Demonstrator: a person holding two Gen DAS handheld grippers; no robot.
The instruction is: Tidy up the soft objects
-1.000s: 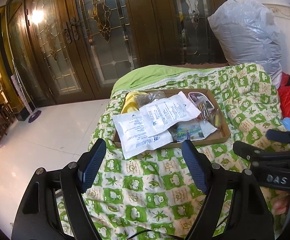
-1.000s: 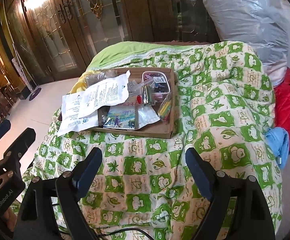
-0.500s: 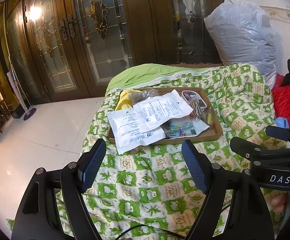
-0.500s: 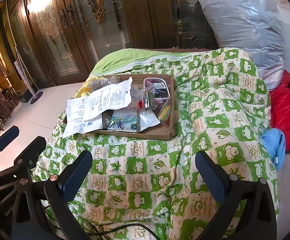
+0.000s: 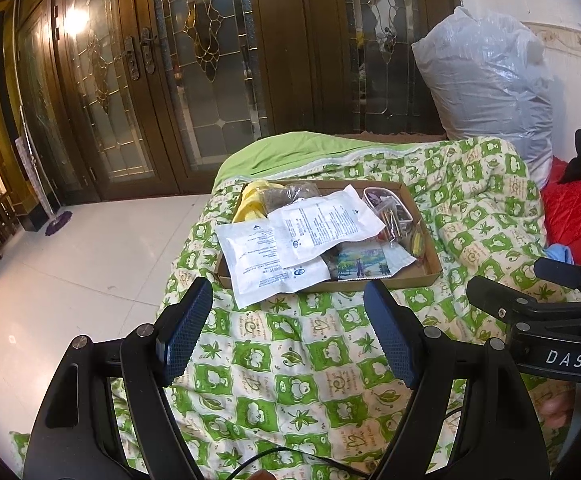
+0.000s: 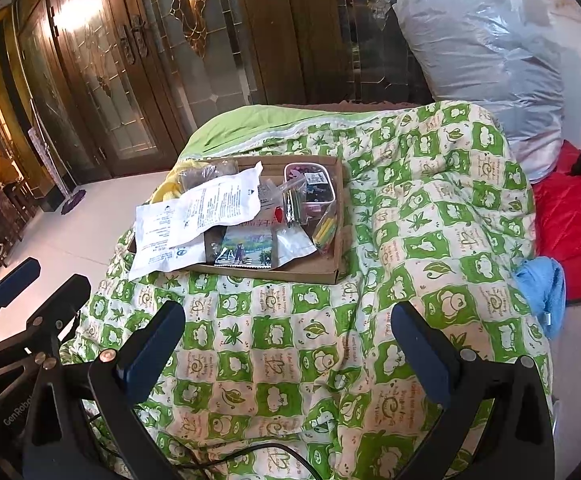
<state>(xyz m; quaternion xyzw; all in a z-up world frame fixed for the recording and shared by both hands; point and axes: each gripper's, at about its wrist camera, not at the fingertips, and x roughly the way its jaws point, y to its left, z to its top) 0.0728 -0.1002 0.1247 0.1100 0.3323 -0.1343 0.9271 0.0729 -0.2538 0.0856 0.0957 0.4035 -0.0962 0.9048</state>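
A shallow cardboard tray (image 5: pixel 430 276) (image 6: pixel 330 272) lies on a green and white quilt (image 5: pixel 290 360) (image 6: pixel 430 220). It holds white printed pouches (image 5: pixel 290 240) (image 6: pixel 194 216), a picture packet (image 5: pixel 360 266) (image 6: pixel 246 252), a yellow soft item (image 5: pixel 248 206) (image 6: pixel 166 190) and a clear tub of small items (image 5: pixel 386 206) (image 6: pixel 310 182). My left gripper (image 5: pixel 288 332) is open and empty, hovering over the quilt short of the tray. My right gripper (image 6: pixel 288 352) is open wide and empty, also short of the tray.
A large grey plastic sack (image 5: pixel 486 88) (image 6: pixel 482 52) stands behind the quilt. A red quilted item (image 5: pixel 574 216) (image 6: pixel 570 224) and a blue cloth (image 6: pixel 542 288) lie to the right. Wooden glass doors (image 5: pixel 194 68) and white tiled floor (image 5: pixel 70 272) are at left.
Both grippers have drawn back and up a little from the tray, so more quilt shows. The right gripper's jaws have opened wider. Nothing in the tray has moved.
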